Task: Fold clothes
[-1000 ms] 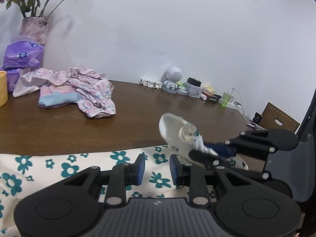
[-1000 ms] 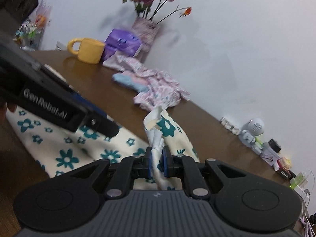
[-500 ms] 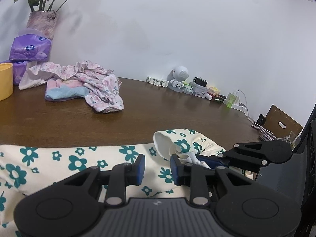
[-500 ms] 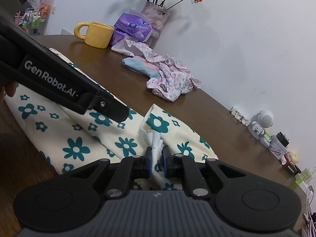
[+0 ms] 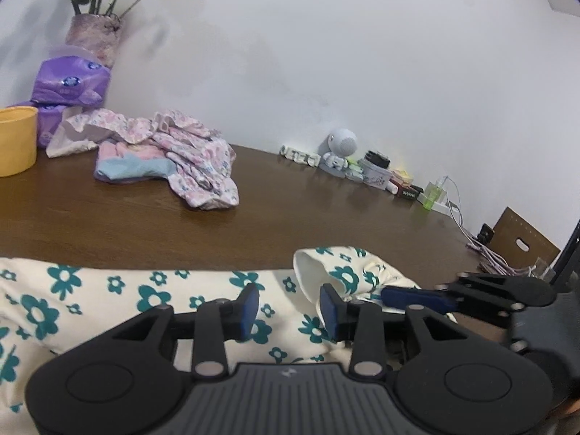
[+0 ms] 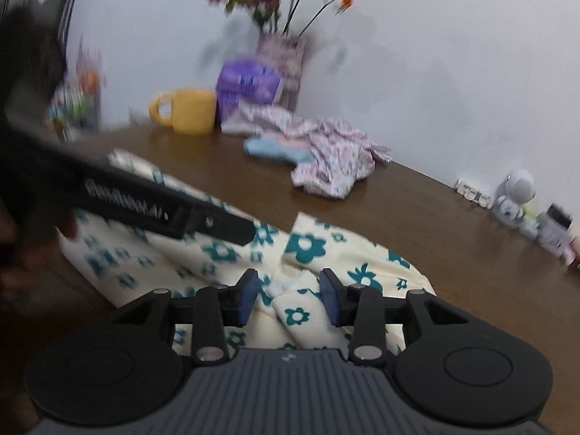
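Observation:
A cream garment with teal flowers [image 5: 119,301] lies spread along the near edge of the brown table [image 5: 297,217]. Its right end is folded over in a raised flap [image 5: 337,272]. My left gripper [image 5: 290,311] hovers open above the cloth with nothing between its fingers. In the right wrist view the same garment [image 6: 308,250] lies under my right gripper [image 6: 290,299], which is open over a bunched fold. The left gripper's body [image 6: 156,206] crosses that view at the left, blurred. From the left wrist view, the right gripper's fingers [image 5: 417,295] reach in from the right.
A pile of pink floral and blue clothes [image 5: 170,159] sits further back on the table. Behind it stand a yellow mug [image 5: 16,139], purple tissue packs [image 5: 70,83] and a flower vase [image 5: 94,34]. Small gadgets, a robot figurine [image 5: 339,148] and cables line the wall.
The right gripper lowered the pinched flap onto the garment and opened, letting it go. The left gripper stayed open and shifted slightly over the cloth.

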